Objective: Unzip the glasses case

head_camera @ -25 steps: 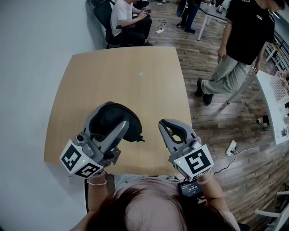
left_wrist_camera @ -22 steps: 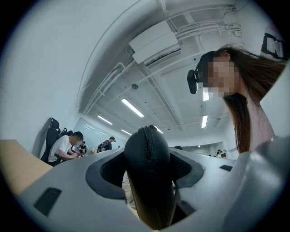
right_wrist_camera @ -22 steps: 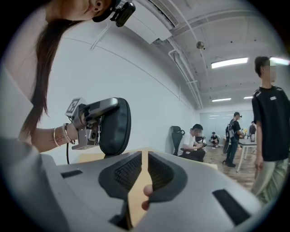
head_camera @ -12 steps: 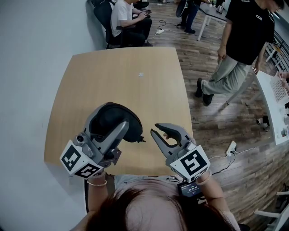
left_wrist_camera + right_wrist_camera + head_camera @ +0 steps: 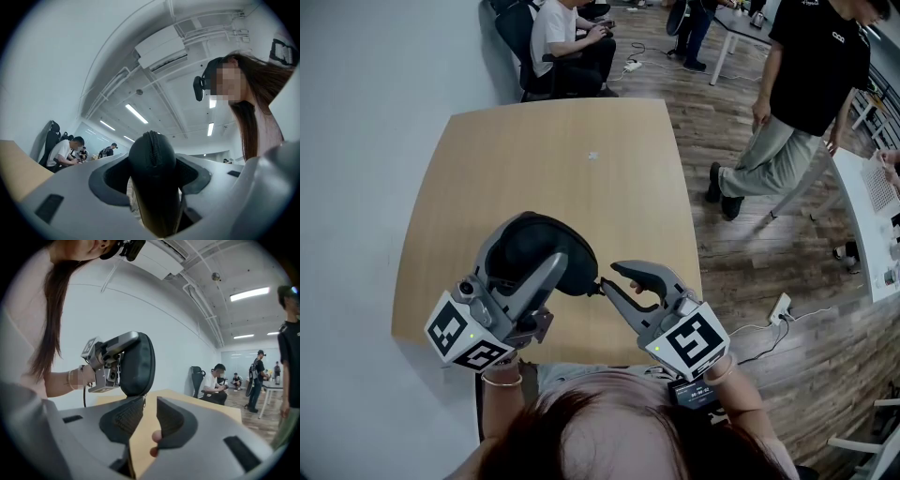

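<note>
Gripping glasses case (image 5: 534, 246): left gripper (image 5: 152, 174) (right gripper (image 5: 149, 405) parted).

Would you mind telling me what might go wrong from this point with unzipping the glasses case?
1. The small metal zipper pull hangs at the very tips of the open right gripper, close to one jaw. Closing from here may miss it or catch only its edge.
2. The left gripper clamps the black oval glasses case in the air across its rounded body. A firm tug on the zipper could twist it or pull it free, probably onto the wooden table.
</note>
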The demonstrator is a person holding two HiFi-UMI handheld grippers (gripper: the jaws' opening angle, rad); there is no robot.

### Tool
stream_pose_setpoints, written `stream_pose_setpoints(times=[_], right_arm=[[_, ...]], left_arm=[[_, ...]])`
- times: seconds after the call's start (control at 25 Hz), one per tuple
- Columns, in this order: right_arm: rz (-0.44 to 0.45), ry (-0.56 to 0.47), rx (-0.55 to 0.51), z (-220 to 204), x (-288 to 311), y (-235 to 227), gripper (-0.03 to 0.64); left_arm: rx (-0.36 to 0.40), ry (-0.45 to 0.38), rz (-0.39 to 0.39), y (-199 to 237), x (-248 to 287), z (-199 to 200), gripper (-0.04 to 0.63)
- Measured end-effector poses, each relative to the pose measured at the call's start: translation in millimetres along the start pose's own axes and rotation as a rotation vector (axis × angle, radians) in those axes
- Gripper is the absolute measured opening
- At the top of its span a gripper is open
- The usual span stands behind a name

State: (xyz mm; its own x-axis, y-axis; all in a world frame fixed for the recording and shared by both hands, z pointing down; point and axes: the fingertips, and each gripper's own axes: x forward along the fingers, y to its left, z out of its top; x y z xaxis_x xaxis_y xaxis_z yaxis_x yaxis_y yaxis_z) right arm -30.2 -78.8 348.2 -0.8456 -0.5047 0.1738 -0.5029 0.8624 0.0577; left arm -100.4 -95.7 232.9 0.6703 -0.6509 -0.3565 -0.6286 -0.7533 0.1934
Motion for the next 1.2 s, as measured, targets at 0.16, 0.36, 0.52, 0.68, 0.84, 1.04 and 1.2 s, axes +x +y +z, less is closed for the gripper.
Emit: stream_pose_setpoints(times=[0.16, 0.36, 0.52, 0.68, 0.84, 1.04, 1.2], right_arm=[[0.017, 0.012, 0.001, -2.5, 2.5, 3.5, 0.098], [0.026, 0.010, 0.009, -2.1, 4.4, 4.5, 0.098], [0.035, 0.013, 0.004, -2.9, 8.1, 7.2, 0.098], [0.037, 0.027, -0.003, -6.5, 8.0, 8.6, 0.098], [0.027, 0.021, -0.027, -5.4, 10.3, 6.7, 0.067], [0.012, 0.006, -0.049, -5.2, 10.8, 6.1, 0.034], [0.009, 0.027, -0.104, -8.0, 9.5, 5.0, 0.020]], left_arm=[[-0.003, -0.006, -0.006, -0.6, 0.1, 0.9, 0.253], [-0.017, -0.018, -0.017, -2.0, 1.4, 2.3, 0.253], [-0.023, -0.026, -0.023, -1.2, 0.1, 2.7, 0.253], [-0.028, -0.027, -0.027, -4.0, 1.6, 1.9, 0.253], [-0.054, -0.035, -0.041, -4.2, 3.6, 1.7, 0.253], [-0.053, -0.029, -0.047, -3.9, 3.4, -0.8, 0.253], [-0.043, -0.002, -0.042, -4.3, 6.7, -4.6, 0.253]])
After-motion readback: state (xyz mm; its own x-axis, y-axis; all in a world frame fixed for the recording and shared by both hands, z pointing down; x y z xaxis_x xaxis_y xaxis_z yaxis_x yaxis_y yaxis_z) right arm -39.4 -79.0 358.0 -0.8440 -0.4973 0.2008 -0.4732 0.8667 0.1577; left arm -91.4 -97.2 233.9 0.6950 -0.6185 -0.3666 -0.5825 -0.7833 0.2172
